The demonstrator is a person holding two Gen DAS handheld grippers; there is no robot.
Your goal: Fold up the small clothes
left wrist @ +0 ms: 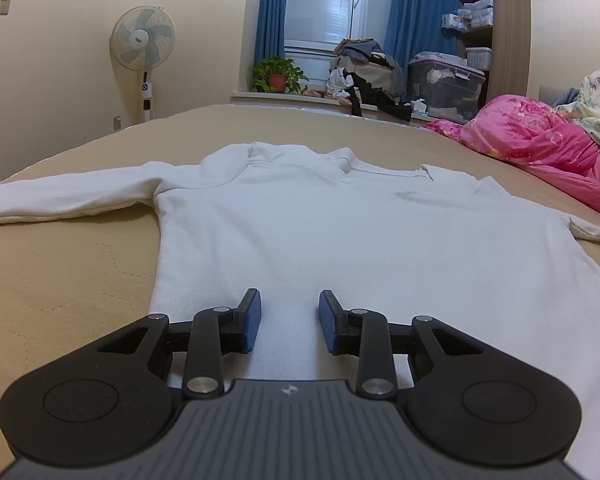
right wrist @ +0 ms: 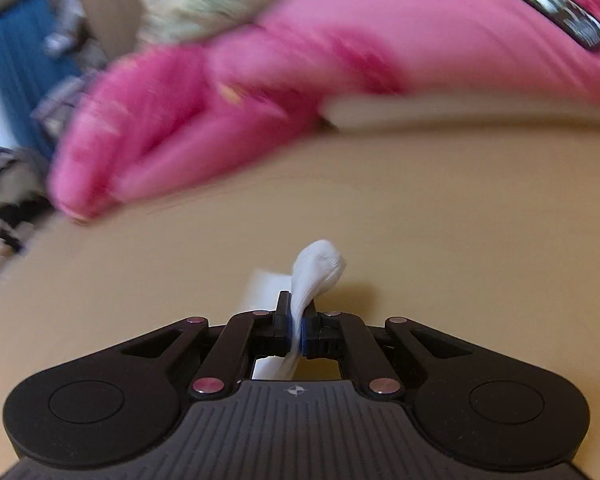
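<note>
Right hand-held gripper (right wrist: 299,322) pinches white shirt (right wrist: 318,270); surroundings blurred.

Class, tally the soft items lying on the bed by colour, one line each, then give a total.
White: 1, the long-sleeved top
Pink: 1, the quilt
Floral pale: 1, the duvet
Total: 3
</note>
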